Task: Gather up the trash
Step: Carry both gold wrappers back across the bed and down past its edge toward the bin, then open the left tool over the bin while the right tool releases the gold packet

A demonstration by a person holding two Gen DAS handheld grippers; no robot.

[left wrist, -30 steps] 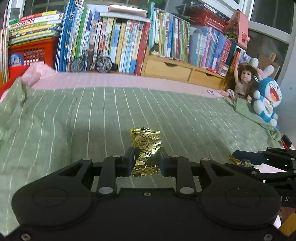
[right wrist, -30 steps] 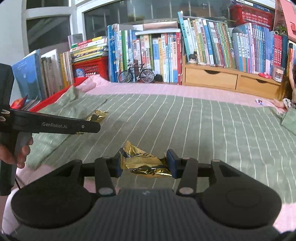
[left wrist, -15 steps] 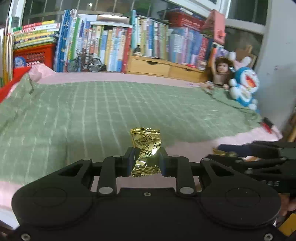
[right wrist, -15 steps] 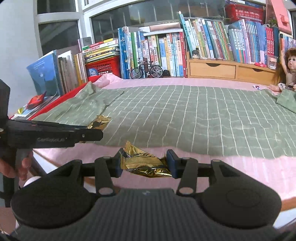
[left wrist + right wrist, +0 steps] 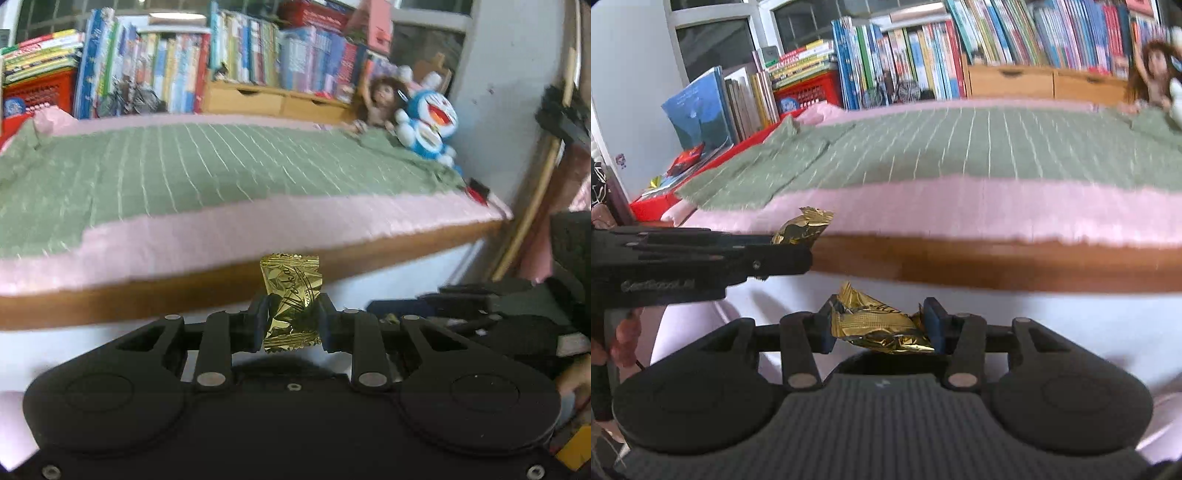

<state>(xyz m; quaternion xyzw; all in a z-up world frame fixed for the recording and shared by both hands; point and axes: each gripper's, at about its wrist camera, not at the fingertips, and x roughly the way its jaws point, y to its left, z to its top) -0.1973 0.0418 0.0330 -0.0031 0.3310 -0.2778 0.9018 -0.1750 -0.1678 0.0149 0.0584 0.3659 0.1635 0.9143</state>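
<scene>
Two gold wrappers, one per gripper. Both views motion-blurred; book spines along the bed's far edge unreadable, doll [image 5: 376,107] and blue plush [image 5: 430,129] at the far right corner soft. Right gripper [image 5: 461,317] mostly cut off at the left view's right side, its load barely visible there. Left gripper [image 5: 290,319] clamps upright gold wrapper [image 5: 290,301] at its lower half; top half stands clear above the fingertips. Right gripper [image 5: 879,325] pinches crumpled gold wrapper [image 5: 879,323] crosswise, pads on both ends. Both wrappers sit off the bed [image 5: 221,236], below its near wooden edge. Person's hand [image 5: 624,336] partly hidden behind the left gripper's handle.
</scene>
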